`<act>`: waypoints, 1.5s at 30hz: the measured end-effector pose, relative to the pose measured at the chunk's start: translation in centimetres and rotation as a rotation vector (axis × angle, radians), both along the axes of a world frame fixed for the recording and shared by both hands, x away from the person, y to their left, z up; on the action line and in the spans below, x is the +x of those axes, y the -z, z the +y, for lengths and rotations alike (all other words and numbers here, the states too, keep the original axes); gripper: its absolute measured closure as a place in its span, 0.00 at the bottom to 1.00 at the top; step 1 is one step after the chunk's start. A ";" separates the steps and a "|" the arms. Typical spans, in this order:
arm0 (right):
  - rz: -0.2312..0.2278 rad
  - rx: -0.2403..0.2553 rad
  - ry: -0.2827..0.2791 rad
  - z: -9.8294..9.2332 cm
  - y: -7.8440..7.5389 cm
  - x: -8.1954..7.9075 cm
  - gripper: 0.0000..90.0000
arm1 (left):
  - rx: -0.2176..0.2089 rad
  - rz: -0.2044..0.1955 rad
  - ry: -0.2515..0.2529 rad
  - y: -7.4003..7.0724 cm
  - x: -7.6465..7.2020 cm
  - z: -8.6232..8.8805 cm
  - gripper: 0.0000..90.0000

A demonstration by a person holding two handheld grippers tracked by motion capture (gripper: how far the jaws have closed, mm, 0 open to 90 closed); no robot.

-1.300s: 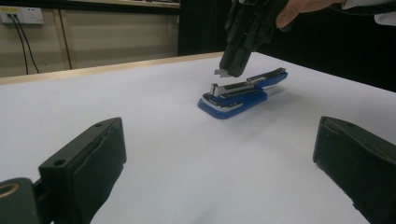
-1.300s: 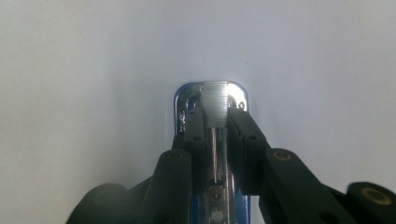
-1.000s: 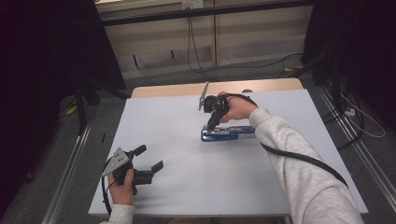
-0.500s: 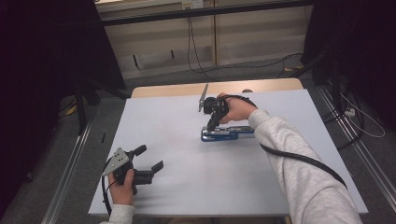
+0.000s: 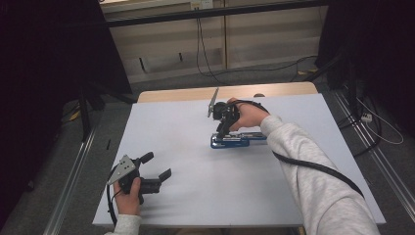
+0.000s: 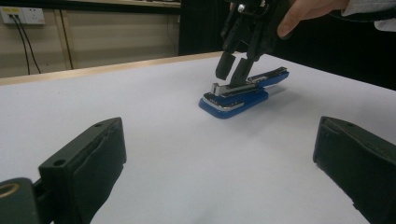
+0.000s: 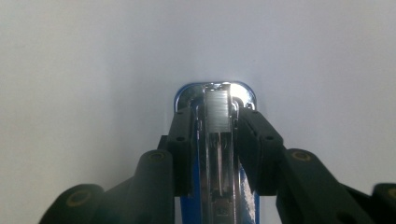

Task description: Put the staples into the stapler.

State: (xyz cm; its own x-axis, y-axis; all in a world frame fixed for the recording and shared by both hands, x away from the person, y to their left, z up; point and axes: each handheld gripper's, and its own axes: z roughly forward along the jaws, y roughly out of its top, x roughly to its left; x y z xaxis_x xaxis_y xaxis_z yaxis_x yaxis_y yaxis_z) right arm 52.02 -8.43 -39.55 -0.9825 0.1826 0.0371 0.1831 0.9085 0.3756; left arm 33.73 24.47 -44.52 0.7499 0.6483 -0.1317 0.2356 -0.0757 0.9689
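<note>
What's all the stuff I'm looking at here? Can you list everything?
stapler: one, blue with a metal top, lying flat right of the table's middle, staples showing in its open channel.
table: one, white top with a wooden far edge.
wall socket: one, white, on the far wall, black leads hanging from it.
cables: a few, black and white, on the floor to the right.
left tongs: one pair, black, held low at the near left, jaws wide apart, nothing between them.
right tongs: one pair, black, jaws on either side of the stapler's metal top.
</note>
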 end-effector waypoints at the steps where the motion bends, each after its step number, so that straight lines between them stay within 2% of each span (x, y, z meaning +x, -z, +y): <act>1: 0.001 0.005 -0.002 -0.1 -0.1 0.0 0.71 | 0.000 -0.003 -0.002 0.0 0.0 0.0 0.03; 7: 0.007 0.017 0.028 -0.7 -0.3 -0.4 0.65 | 0.007 -0.007 0.002 0.0 0.1 0.0 0.03; 13: 0.004 0.019 0.047 -1.4 -0.5 -0.8 0.59 | 0.001 0.016 0.010 0.1 0.2 -0.2 0.03; 15: 0.006 0.033 0.066 -2.1 -0.6 -1.0 0.54 | 0.024 0.016 0.025 0.0 0.5 -0.3 0.03; 19: 0.003 0.033 0.087 -2.8 -0.6 -1.1 0.48 | 0.043 0.060 0.057 -0.1 1.2 -1.2 0.03; 20: 0.000 0.035 0.103 -3.4 -0.6 -1.1 0.45 | 0.048 0.064 0.064 -0.2 1.5 -1.7 0.03; 24: -0.006 0.049 0.128 -4.2 -0.9 -1.2 0.42 | 0.057 0.083 0.079 -0.4 1.8 -2.3 0.03; 25: -0.013 0.057 0.143 -4.7 -0.9 -1.2 0.38 | 0.060 0.087 0.082 -0.5 1.9 -2.5 0.03; 28: -0.019 0.073 0.170 -5.5 -0.9 -1.4 0.34 | 0.084 0.109 0.099 -0.5 2.3 -3.2 0.02; 30: -0.023 0.076 0.180 -5.7 -0.9 -1.4 0.32 | 0.086 0.116 0.120 -0.5 2.5 -3.6 0.02; 31: -0.022 0.085 0.205 -6.2 -0.9 -1.5 0.30 | 0.091 0.119 0.123 -0.5 2.7 -3.8 0.02; 36: -0.023 0.097 0.228 -7.1 -1.0 -1.9 0.26 | 0.079 0.125 0.118 -0.7 3.9 -4.9 0.02; 39: -0.030 0.103 0.256 -8.1 -1.0 -2.5 0.21 | 0.092 0.153 0.117 -0.5 4.4 -5.6 0.03; 40: -0.030 0.103 0.256 -8.1 -1.0 -2.5 0.21 | 0.105 0.153 0.131 -0.5 4.5 -5.9 0.03; 42: -0.032 0.115 0.271 -8.7 -1.0 -2.7 0.19 | 0.106 0.147 0.144 -0.5 4.7 -6.4 0.03; 45: -0.034 0.117 0.290 -9.6 -1.1 -3.1 0.18 | 0.111 0.155 0.144 -0.5 5.1 -7.1 0.03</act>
State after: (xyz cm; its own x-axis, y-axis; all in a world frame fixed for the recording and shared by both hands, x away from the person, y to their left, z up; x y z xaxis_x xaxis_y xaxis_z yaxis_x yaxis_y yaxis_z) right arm 48.93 -18.02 -38.45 -0.8911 0.4519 0.0420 0.4137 0.7706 0.4848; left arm 38.86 17.38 -44.06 0.8118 0.5534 -0.1863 0.3602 -0.2234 0.9057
